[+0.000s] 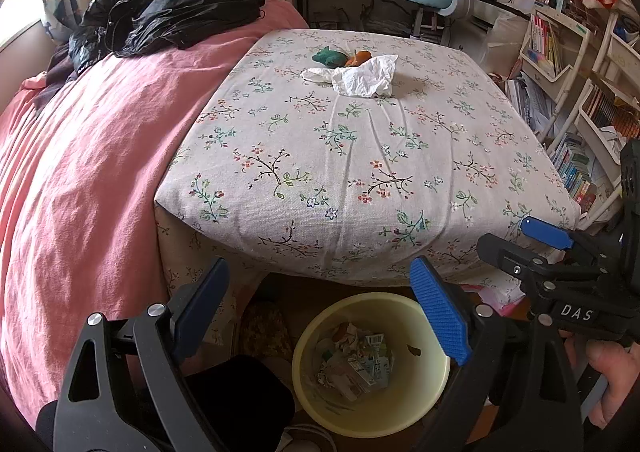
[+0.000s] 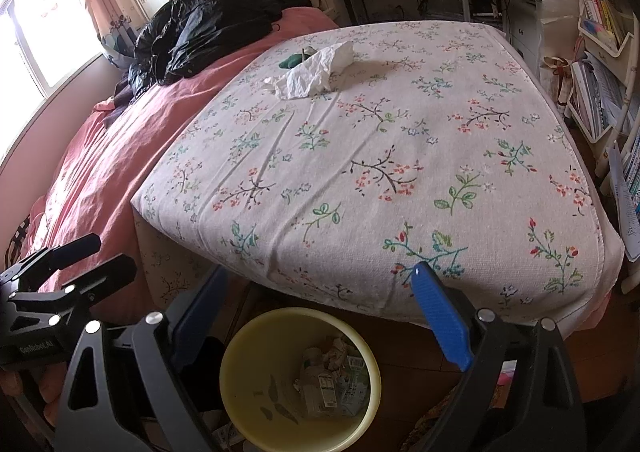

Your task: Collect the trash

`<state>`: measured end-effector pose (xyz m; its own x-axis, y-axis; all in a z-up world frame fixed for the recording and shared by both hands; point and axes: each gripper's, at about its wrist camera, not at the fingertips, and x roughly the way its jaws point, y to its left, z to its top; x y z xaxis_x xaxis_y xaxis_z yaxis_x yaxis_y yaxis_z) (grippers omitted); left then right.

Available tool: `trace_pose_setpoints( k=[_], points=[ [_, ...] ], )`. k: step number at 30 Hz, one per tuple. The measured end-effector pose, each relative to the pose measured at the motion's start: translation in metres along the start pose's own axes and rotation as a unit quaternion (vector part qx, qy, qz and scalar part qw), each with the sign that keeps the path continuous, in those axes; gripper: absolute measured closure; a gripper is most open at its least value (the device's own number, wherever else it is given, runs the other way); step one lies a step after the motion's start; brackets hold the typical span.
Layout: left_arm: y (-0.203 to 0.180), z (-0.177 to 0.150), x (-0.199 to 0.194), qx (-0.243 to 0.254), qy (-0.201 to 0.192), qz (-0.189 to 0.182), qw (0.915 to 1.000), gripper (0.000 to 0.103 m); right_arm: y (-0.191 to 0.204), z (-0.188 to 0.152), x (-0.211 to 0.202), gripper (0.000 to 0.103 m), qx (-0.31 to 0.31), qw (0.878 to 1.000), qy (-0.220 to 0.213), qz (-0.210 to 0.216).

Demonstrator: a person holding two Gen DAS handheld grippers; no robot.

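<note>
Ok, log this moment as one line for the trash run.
stage: before pickup | left gripper: open, empty | right gripper: open, empty | crumpled tissue, green wrapper: on floral table | yellow bin: on floor below, partly filled

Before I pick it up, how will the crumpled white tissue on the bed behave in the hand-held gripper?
The tissue looks thin and creased, so it is probably very light and floppy. It will likely squash flat between the fingers, not slip. Its loose tail may drag the small green wrapper beside it.

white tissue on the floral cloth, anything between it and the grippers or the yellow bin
Nothing visible blocks either path. Bare floral cloth lies between the white tissue and the open left gripper; the yellow bin sits open below the near edge.
</note>
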<state>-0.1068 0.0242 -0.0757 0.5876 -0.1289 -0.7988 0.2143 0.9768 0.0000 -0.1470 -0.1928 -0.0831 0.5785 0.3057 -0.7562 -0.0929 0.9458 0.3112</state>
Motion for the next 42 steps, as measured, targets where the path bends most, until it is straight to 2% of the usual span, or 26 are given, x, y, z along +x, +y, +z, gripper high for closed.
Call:
trace_pose_setpoints(
  k=[22, 27, 29, 33, 39, 42],
  points=[
    [0.003, 0.001, -0.003, -0.009, -0.005, -0.006, 0.9999, 0.014, 0.002, -0.001, 0.001, 0.014, -0.003, 1.000, 0.003, -0.001],
    [0.027, 0.028, -0.010, -0.032, -0.031, -0.005, 0.9990, 0.014, 0.001, 0.010, -0.007, 0.014, 0.007, 1.000, -0.006, 0.009],
    [0.039, 0.040, -0.008, -0.046, -0.035, -0.005, 0.9983, 0.014, 0.002, 0.020, -0.010, 0.014, 0.009, 1.000, -0.012, 0.012],
    [0.052, 0.069, 0.008, -0.035, -0.030, 0.014, 0.9988, 0.014, 0.003, 0.044, -0.008, 0.014, 0.010, 1.000, -0.016, 0.019],
    [0.062, 0.119, 0.042, -0.031, -0.024, 0.020, 0.9990, 0.014, 0.017, 0.109, 0.013, 0.014, -0.004, 0.999, -0.009, 0.034],
    [0.065, 0.141, 0.068, -0.040, -0.012, 0.026, 0.9988, 0.014, 0.028, 0.144, 0.035, 0.014, -0.041, 0.999, -0.011, 0.020]
  ],
)
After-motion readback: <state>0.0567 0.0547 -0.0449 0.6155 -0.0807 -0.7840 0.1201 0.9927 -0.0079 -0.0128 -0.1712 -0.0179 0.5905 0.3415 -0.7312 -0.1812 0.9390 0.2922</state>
